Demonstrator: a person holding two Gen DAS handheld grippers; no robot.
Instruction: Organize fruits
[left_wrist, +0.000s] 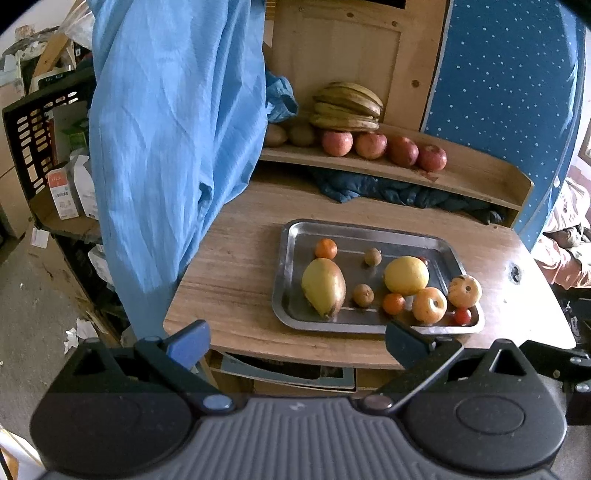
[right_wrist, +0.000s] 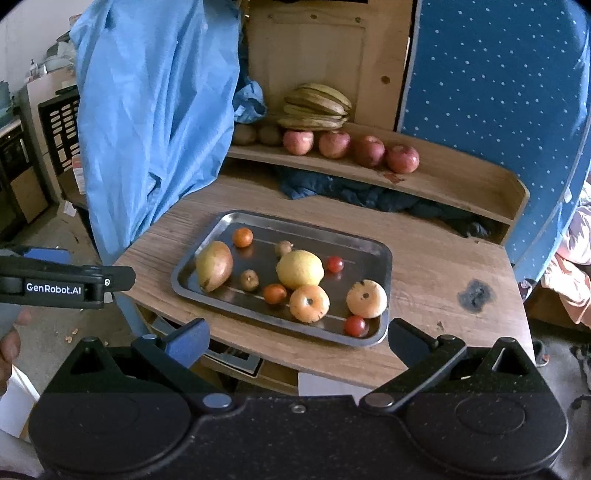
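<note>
A steel tray (left_wrist: 295, 229) (right_wrist: 369, 243) lies on the wooden table (left_wrist: 236, 266). It holds a mango (left_wrist: 324, 288) (right_wrist: 214, 265), a big yellow citrus (left_wrist: 406, 276) (right_wrist: 300, 268), two pale apples (left_wrist: 429, 305) (right_wrist: 309, 302), two small oranges (left_wrist: 325, 248), two small brown fruits (left_wrist: 363, 295) and cherry tomatoes (right_wrist: 355, 325). On the raised shelf (left_wrist: 461, 181) behind it sit bananas (left_wrist: 347, 107) (right_wrist: 316, 107) and a row of red apples (left_wrist: 384, 147) (right_wrist: 351, 147). My left gripper (left_wrist: 297, 341) hangs open and empty before the table's front edge. My right gripper (right_wrist: 299, 340) is also open and empty, just short of the tray.
A light blue cloth (left_wrist: 166, 129) hangs over the table's left side. A blue dotted panel (left_wrist: 498, 92) stands at the right. Dark blue fabric (left_wrist: 388, 188) is stuffed under the shelf. A black crate (left_wrist: 33, 136) and boxes crowd the left, by the floor.
</note>
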